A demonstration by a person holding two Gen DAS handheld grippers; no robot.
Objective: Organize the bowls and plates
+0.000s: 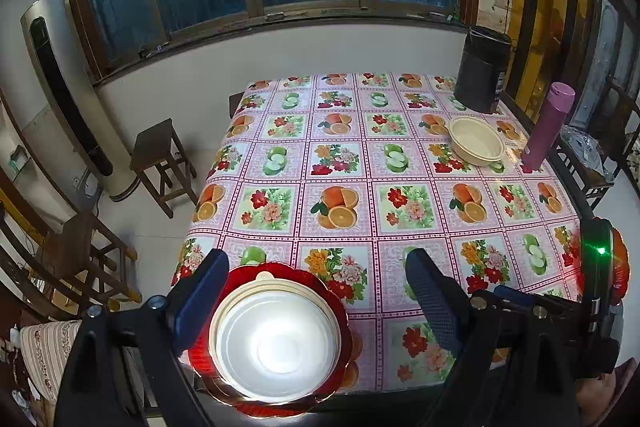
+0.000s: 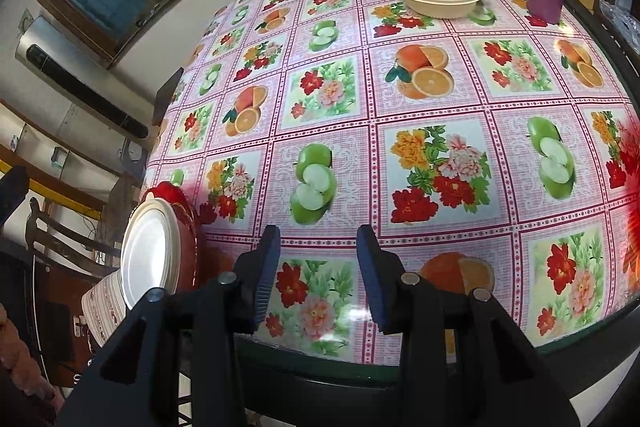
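A round cream-coloured paper bowl sat alone toward the far right of the table, upright and open side up, just beside a tall purple plastic flask and near a black cylindrical canister. At the near left corner, a scalloped red plate with a gilt rim carried a stack of pale round paper bowls, nested one inside another.

The left gripper hovered above that stack, its jaws spread wide, one blue pad on the plate's left side and the other well clear to the right, gripping nothing. The right gripper hung low over the near edge of the table covered in a pink fruit-and-flower oilcloth, jaws parted and empty, the red plate off to its left.

The lone bowl lay straight ahead and somewhat right of the right gripper's fingers, across most of the cloth; from the left gripper it lay far off and diagonally right. The right hand was therefore judged the nearer and better aligned to fetch it. Being round, the bowl offered no preferred axis; its thin rim was probably the place to pinch.
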